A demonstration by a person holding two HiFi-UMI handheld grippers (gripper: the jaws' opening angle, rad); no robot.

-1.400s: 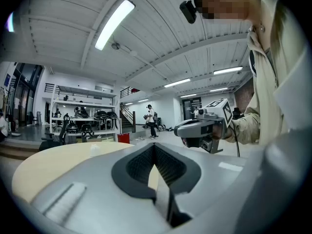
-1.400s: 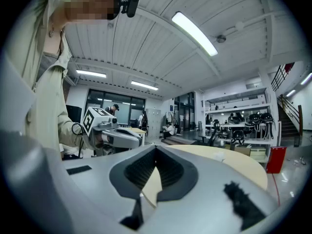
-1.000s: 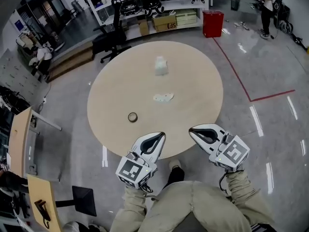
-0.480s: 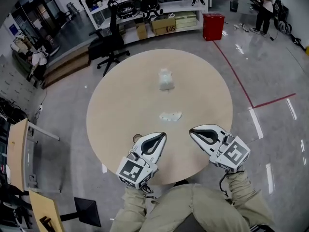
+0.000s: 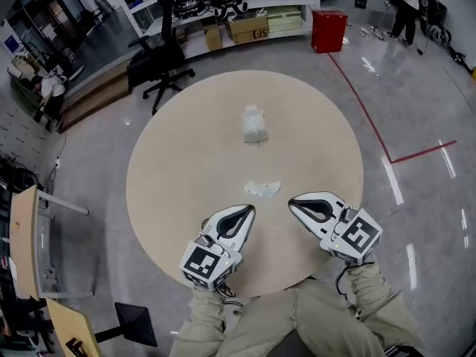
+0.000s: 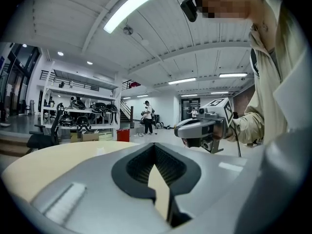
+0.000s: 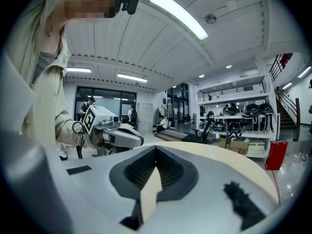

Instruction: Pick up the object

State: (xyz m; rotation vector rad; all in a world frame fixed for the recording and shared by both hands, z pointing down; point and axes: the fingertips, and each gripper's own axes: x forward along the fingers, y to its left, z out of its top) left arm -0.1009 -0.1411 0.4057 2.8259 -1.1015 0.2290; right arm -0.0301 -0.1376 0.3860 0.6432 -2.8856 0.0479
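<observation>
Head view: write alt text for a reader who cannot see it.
Seen from above, a person holds two shut tools, the left tool and the right tool, over the near part of a round tan table. On the table a flat white scrap lies just ahead of the tools and a white packet lies farther off.

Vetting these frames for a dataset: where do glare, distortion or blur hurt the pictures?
Head view: fisheye bends the room's edges; light streaks glare on the glossy floor; the table is evenly lit. Left gripper view: dark rounded corners, ceiling light blown out. Right gripper view: same dark corners, another bright ceiling strip.
</observation>
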